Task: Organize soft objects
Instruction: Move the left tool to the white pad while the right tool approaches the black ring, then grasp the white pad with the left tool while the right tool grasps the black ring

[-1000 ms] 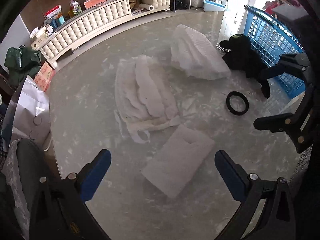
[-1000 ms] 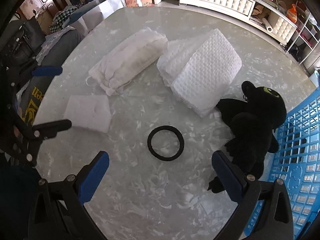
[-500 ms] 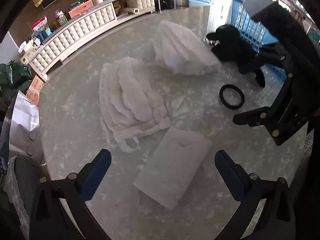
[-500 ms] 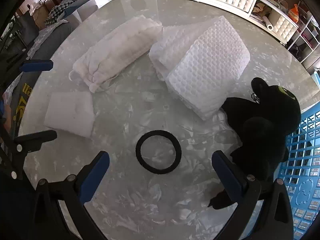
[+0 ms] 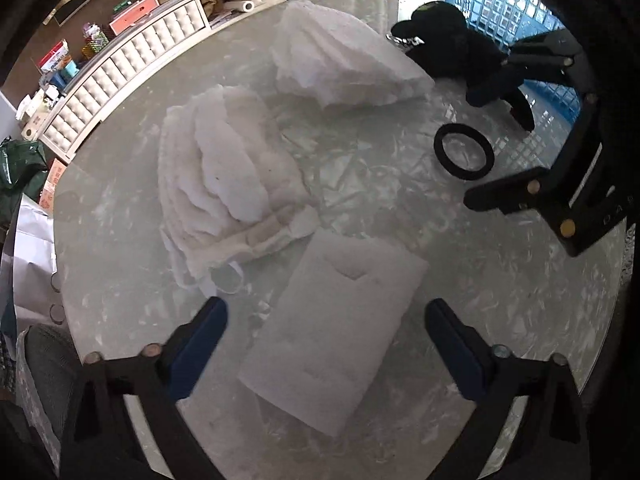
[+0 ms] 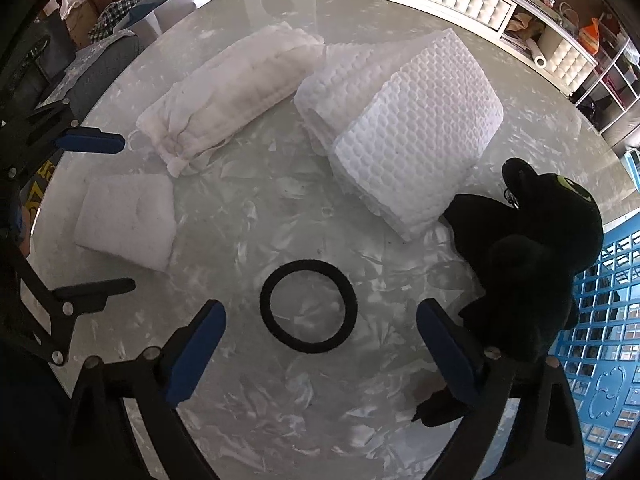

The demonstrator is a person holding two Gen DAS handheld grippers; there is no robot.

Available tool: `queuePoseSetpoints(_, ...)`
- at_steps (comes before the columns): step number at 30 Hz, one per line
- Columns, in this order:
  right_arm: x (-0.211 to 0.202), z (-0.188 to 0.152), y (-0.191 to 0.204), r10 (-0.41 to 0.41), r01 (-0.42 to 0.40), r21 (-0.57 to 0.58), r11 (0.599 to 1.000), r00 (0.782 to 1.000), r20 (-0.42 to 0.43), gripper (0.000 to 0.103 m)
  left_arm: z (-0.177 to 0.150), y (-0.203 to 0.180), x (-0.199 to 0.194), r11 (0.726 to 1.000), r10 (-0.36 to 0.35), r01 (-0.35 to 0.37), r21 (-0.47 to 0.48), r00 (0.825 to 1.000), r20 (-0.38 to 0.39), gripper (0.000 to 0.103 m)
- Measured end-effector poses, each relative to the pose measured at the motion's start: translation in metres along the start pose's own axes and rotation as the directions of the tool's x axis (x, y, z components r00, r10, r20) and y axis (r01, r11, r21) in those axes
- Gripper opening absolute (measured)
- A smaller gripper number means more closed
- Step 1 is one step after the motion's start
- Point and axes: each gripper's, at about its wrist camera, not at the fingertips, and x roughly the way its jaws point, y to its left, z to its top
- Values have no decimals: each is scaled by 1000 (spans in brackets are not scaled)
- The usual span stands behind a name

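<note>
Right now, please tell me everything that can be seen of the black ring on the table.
The black ring is a thin, flat, closed loop with a matte, slightly fuzzy surface, like fabric or elastic. It lies flat on the marbled table, whose top shows through its centre. Nothing touches it. It sits just ahead of the right gripper, whose jaws stand wide open on either side. The black plush toy lies to its right, the small white pad to its left.

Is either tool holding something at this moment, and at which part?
Nothing is held. The left tool is open above the white pad; the right tool is open above the black ring.
</note>
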Motion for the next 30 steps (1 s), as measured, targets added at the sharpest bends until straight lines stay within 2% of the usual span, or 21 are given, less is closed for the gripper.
queuePoseSetpoints(3, 1, 2, 1, 5, -5, -4, 1000, 1000, 1, 92, 0, -2, 4, 1000, -20, 20, 2, 1000, -5, 82)
queuePoseSetpoints(5, 1, 3, 0, 18, -18, -4, 1000, 1000, 1, 90, 0, -2, 3, 999, -54, 54, -11, 999, -4, 70)
queuePoseSetpoints(9, 2, 5, 2, 0, 0, -16, 1000, 1000, -2, 79, -3, -6, 3, 997, -79, 79, -13, 997, 0, 61)
queuePoseSetpoints(11, 0, 5, 3, 4, -4, -19, 1000, 1000, 3, 73, -1, -6, 1, 997, -82, 82, -15, 997, 2, 61)
queuePoseSetpoints(13, -3, 3, 5, 17, -17, -26, 1000, 1000, 5, 65, -3, -7, -4, 993, -117, 117, -27, 993, 16, 60)
queuePoseSetpoints(15, -4, 2, 6, 15, -14, -40, 999, 1000, 11, 60, -3, -9, -8, 994, -109, 110, -16, 994, 25, 59)
queuePoseSetpoints(18, -7, 0, 8, 21, -20, -44, 999, 1000, 17, 36, -3, -5, -11, 996, -88, 89, -31, 996, 27, 59)
queuePoseSetpoints(19, -8, 0, 9, 25, -24, -46, 999, 1000, 14, 33, -2, -3, -13, 996, -79, 80, -43, 996, 31, 59)
queuePoseSetpoints(21, -10, -1, 15, 24, -23, -59, 998, 1000, 14, 29, 0, 1, -18, 996, -69, 72, -58, 997, 42, 59)
queuePoseSetpoints(25, -11, -2, 19, 35, -34, -64, 997, 999, 16, 14, 2, -2, -29, 997, -60, 64, -52, 996, 63, 59)
queuePoseSetpoints(30, -19, -7, 22, 39, -38, -40, 998, 999, 17, 12, 5, -10, -44, 998, -54, 56, -17, 995, 84, 59)
